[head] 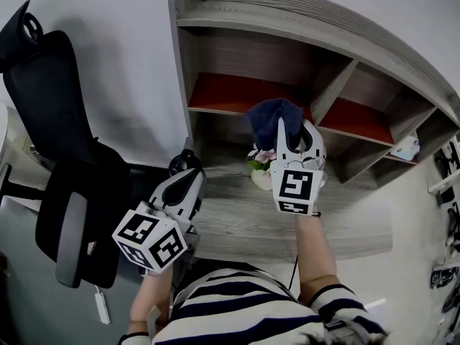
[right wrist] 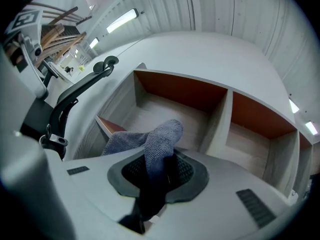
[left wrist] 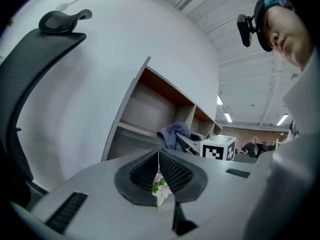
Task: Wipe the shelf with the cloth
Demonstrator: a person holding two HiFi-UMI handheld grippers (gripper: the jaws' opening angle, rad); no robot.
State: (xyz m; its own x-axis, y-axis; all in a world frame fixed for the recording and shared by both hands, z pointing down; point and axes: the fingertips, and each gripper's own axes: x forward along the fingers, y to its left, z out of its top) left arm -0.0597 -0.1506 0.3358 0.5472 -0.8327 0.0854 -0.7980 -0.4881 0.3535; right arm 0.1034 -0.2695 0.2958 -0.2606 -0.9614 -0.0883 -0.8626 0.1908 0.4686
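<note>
Now, where is the cloth to be found?

It is seen bunched and dark blue in front of the shelf, before the left compartments. One end is raised towards the shelf and the rest is draped back over the jaws. Whether a board of the shelf is touched by it cannot be told.

And by what is it held?

It is clamped between the jaws of the right gripper, which is held up close to the front of the shelf.

How is the left gripper placed?

It is kept lower, below and to the left of the shelf and well apart from it. Its jaws are pressed together at the tips and nothing is gripped by them. Only a small flower pot is glimpsed through the slit beneath the tips.

Where is that pot stood?

It is set on the wooden desk just under the shelf, beneath the cloth.

Is anything else noted?

A black office chair is seen to the left of the shelf, against the white wall.
</note>
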